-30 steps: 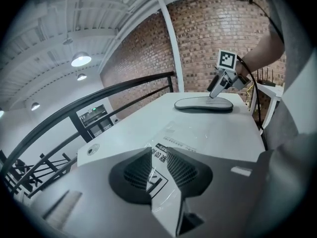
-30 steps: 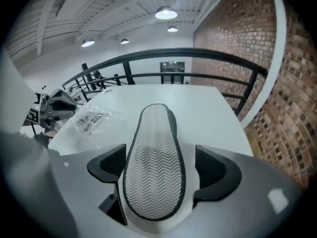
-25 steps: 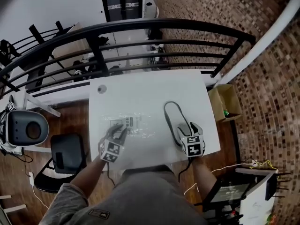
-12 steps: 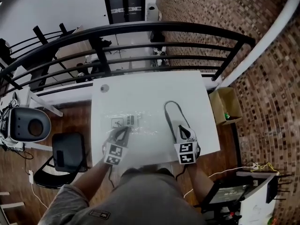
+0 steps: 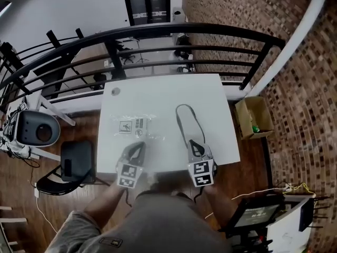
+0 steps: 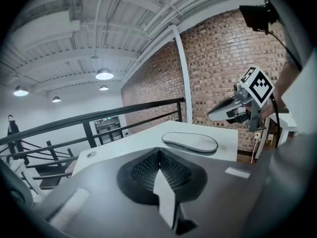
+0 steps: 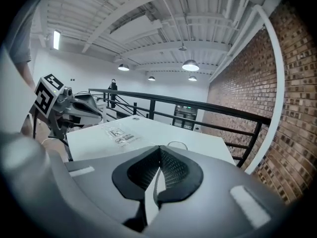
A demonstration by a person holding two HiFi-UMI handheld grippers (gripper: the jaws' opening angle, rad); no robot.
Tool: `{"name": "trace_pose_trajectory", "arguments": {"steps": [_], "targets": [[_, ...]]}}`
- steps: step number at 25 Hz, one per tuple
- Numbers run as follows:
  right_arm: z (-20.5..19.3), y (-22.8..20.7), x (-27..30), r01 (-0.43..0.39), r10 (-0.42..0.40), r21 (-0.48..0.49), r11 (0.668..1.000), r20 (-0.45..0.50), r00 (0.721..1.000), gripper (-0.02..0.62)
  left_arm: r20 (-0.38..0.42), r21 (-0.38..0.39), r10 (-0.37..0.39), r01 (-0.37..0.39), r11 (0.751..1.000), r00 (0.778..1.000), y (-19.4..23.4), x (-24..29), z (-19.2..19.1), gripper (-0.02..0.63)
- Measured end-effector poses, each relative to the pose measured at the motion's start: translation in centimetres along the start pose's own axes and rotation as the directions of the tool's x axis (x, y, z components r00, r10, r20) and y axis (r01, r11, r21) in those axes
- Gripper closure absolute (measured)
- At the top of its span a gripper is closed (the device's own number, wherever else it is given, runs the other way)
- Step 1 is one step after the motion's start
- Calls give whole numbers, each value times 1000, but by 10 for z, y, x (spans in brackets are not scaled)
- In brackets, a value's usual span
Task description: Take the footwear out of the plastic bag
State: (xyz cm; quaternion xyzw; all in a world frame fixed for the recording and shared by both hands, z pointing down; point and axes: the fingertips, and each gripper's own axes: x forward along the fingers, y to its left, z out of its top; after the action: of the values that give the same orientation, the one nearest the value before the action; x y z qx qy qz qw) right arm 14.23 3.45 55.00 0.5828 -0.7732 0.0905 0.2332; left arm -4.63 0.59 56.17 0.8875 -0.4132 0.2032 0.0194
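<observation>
The footwear (image 5: 185, 121), a flat grey sole with a dark rim, lies on the white table (image 5: 163, 96) right of centre and outside the bag; it shows in the left gripper view too (image 6: 190, 142). The clear plastic bag (image 5: 135, 126) with printed labels lies flat to its left (image 7: 120, 133). My left gripper (image 5: 138, 148) is shut and empty, just short of the bag's near edge (image 6: 159, 152). My right gripper (image 5: 196, 146) is shut and empty over the footwear's near end (image 7: 159, 150).
A black railing (image 5: 158, 49) runs behind the table. A cardboard box (image 5: 255, 117) stands on the floor at the right by the brick wall. A black chair (image 5: 76, 165) and a grey round unit (image 5: 34, 133) stand at the left. A small round disc (image 5: 116, 91) sits at the table's far left corner.
Both grippers have closed their jaws and drawn back toward the table's near edge. The left one has come off the bag, which now lies flat and alone.
</observation>
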Motion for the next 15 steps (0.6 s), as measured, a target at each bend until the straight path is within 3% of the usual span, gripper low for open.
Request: {"name": "trace_pose_trajectory", "arguments": {"steps": [7,15], "targets": [[-7,16,-37,-55,55,-3,998,38,998,583,25,-15,53,-52,999,998,-32,-39,4,604],[-2,30,-60,-38,37,9,999,59,998,583,64,-59,62,-58,997,996,-33,-59,9,604]]}}
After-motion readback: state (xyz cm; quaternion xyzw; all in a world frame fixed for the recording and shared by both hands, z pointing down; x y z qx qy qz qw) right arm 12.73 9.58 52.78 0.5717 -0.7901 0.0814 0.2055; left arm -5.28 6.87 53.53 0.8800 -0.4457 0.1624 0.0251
